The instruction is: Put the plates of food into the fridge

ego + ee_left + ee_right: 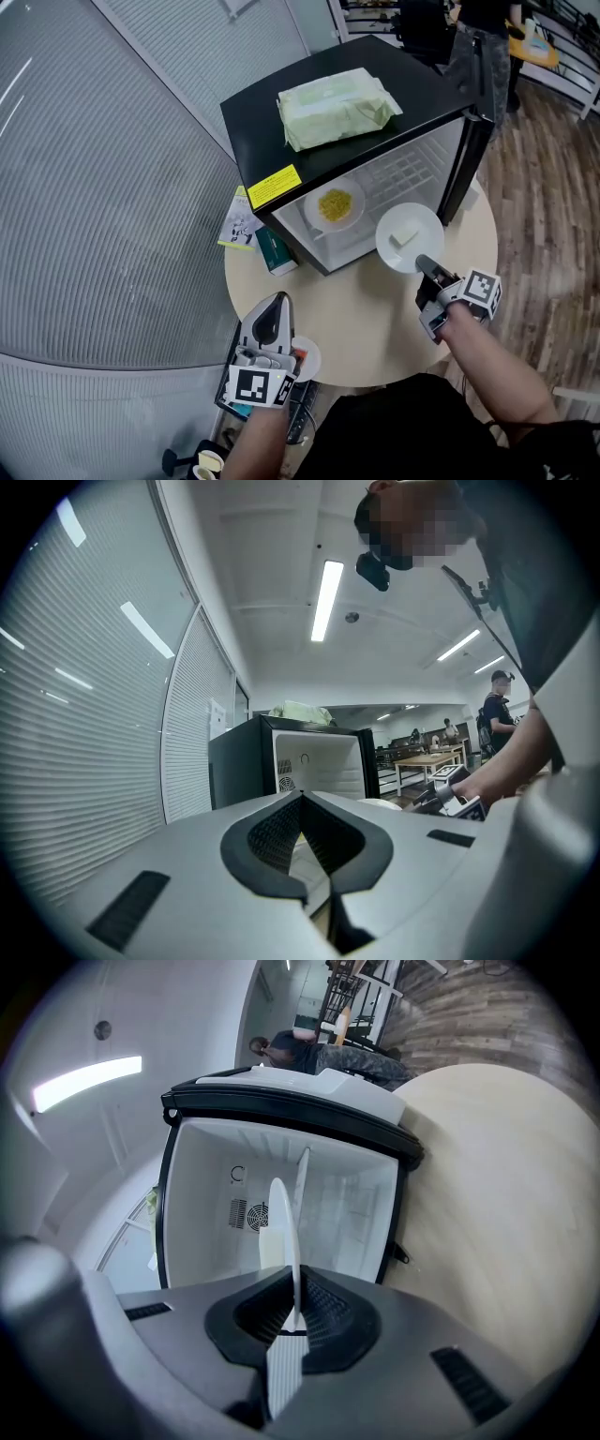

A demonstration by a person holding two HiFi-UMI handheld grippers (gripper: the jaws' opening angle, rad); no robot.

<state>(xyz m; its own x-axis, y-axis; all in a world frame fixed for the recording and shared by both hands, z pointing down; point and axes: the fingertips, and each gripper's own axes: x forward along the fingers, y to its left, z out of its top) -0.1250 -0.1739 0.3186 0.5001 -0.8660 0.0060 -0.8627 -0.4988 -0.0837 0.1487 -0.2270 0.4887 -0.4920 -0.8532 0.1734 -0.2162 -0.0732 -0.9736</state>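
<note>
Near the table's front edge, the left gripper [274, 305] is held with its jaws closed together on nothing, pointed toward the black mini fridge [258, 122]. The fridge is stood open on the round table [366, 319], with a green wipes pack [337, 106] laid on top. A white plate of yellow food [335, 205] is already set inside, and just before the opening a second white plate [410, 237] bearing a pale block is gripped by its rim in the clenched jaws of the right gripper [424, 265].
</note>
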